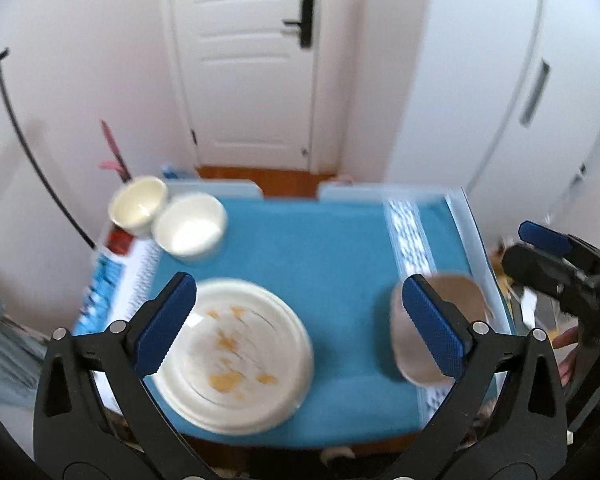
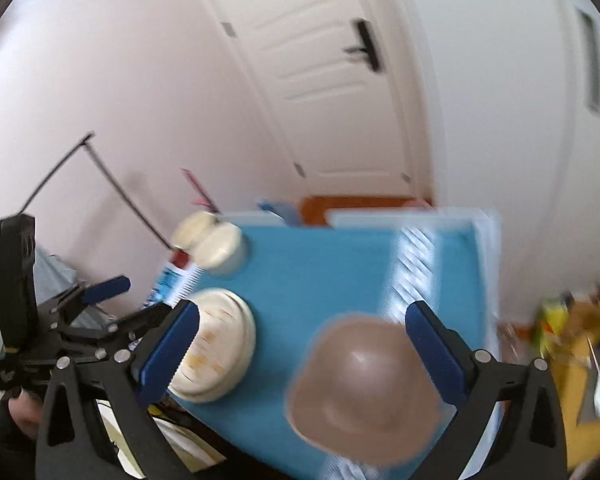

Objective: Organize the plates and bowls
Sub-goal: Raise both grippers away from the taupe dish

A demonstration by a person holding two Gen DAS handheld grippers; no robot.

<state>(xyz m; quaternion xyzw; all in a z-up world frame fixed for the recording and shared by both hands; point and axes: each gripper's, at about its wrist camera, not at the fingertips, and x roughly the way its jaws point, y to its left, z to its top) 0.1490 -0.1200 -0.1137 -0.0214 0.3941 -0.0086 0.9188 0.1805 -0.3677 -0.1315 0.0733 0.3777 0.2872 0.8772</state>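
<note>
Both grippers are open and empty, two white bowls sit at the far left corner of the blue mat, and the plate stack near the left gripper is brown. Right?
Not quite. The left wrist view shows the plate stack is white with orange stains; the brown bowl sits at the right.

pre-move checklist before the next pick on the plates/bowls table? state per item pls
1. Left gripper open, nothing between its jaws: ok.
2. Right gripper open, nothing held: ok.
3. White plate stack lying flat on the blue cloth: ok; top plate has orange food stains.
4. Brown bowl fully on the cloth, near its right edge: ok.
5. Two white bowls upright at the far left corner, sides touching or not: cannot tell, blurred.
6. Images sharp enough for aiming: not ok, motion blur.
</note>
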